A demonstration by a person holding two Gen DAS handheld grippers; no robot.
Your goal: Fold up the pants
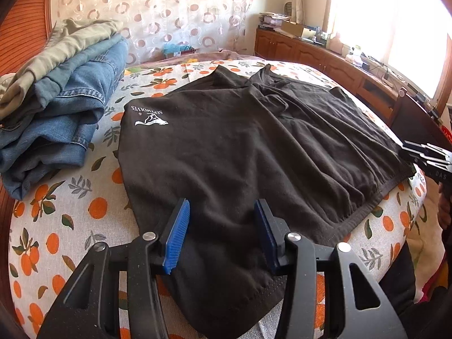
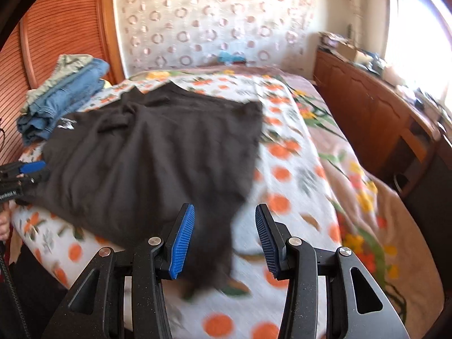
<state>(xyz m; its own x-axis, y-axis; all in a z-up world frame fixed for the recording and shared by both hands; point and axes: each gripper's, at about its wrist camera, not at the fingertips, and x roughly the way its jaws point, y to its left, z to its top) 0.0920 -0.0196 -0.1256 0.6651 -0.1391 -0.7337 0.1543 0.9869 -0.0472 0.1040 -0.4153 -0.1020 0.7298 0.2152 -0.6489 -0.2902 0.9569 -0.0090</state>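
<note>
- The dark pants [image 1: 254, 147] lie spread on the bed [image 1: 56, 226], filling the middle of the left wrist view; their white logo [image 1: 151, 120] sits in the upper left of the cloth and a stitched hem runs along the lower right edge.
- The left gripper [image 1: 221, 234] has its jaws wide, 1 on each side of the near edge of the pants at the lower middle of the frame; no cloth is pinched between them.
- The right gripper [image 2: 225, 237] also has its jaws wide. In its blurred view a hanging corner of the pants sits between the jaws, closer to the left 1, at the lower middle of the frame.
- The cloth runs across from 1 gripper to the other, so each jaw pair faces its own near corner; both look about equally close.
- My guess is that the next move is to close on those 2 corners and carry the near edge toward the top of the frame.
- A stack of folded clothes [image 1: 62, 99] lies at the upper left, apart from the pants.
</note>
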